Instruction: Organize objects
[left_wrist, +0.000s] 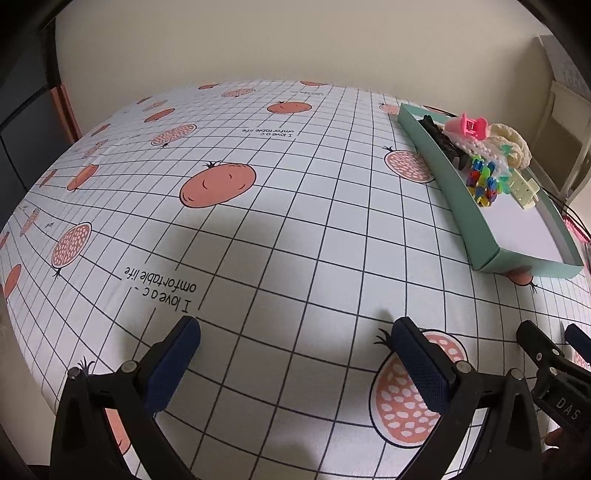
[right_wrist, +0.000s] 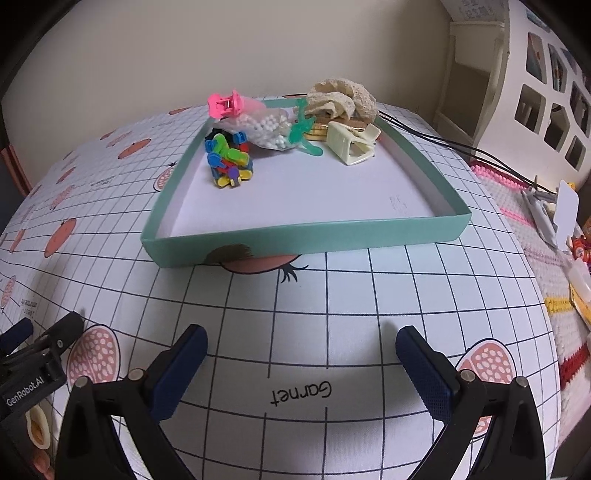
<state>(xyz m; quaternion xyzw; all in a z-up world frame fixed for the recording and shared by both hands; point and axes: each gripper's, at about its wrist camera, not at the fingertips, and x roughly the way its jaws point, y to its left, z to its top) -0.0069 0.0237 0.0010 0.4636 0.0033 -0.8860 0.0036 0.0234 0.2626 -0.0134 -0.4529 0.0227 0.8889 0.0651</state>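
We hold our left tongs wide and empty over the table; our right tongs gape wide too, facing the green tray holding hair clips.

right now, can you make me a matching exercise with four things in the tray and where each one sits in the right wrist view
Things:
1. pink clip
2. cream clip
3. coloured clips
4. lace scrunchie

Places:
A. far right corner of the tray, behind the cream clip
B. on top of the bead bag, far left
C. left side, on the tray floor in front of the bead bag
D. right side, in front of the lace scrunchie

Pairs: 1-B, 2-D, 3-C, 4-A
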